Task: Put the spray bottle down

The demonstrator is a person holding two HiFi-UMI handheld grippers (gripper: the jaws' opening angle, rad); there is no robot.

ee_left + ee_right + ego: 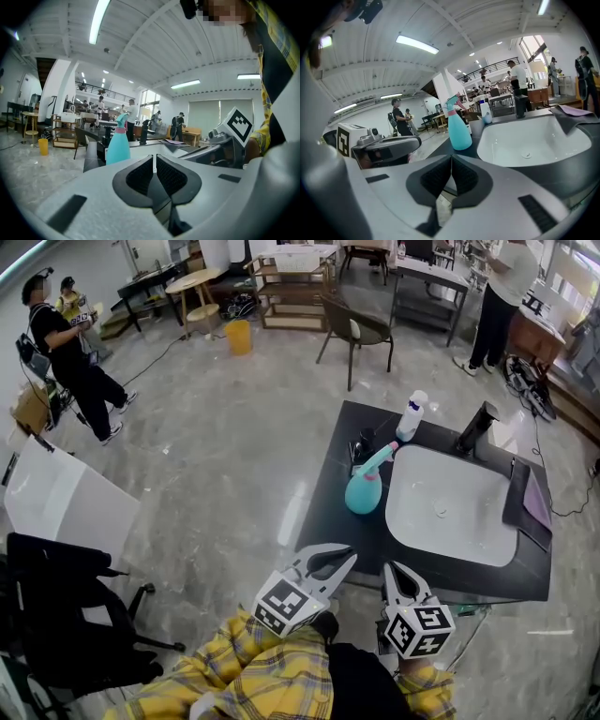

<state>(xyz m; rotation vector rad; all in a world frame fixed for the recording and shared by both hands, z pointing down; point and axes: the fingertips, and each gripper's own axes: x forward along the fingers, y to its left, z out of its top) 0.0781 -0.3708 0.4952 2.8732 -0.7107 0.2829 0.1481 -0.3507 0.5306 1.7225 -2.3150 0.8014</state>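
- Far to the left of the sink (pixel 403 521), a person in black (pixel 70 357) stands on the floor. Nearer me on that side are a white board (pixel 66 502) and a black office chair (pixel 66 606).
- Beyond the sink and to its left stands a yellow bucket (pixel 239 337); I cannot tell what is in it. A dark chair (pixel 356 332) stands behind the sink's counter (pixel 328 512).
- My left claw (pixel 339 559) hovers at the counter's near edge, left of the sink, jaws pressed together on nothing.
- The spray bottle (pixel 364 491), teal with a pink collar, stands upright on the counter just beside the sink's left rim, apart from both claws; only bare counter lies between it and them.
- My right claw (pixel 392 570) hovers in front of the sink, jaws together, empty.
- A white bottle (pixel 411 415) stands by the sink's back left corner, and a black tap (pixel 476 427) at its back rim.
- The white bowl shows only its drain (pixel 441 512).
- Right of the sink, a purple cloth (pixel 537 502) lies beside a dark tray (pixel 517 493).
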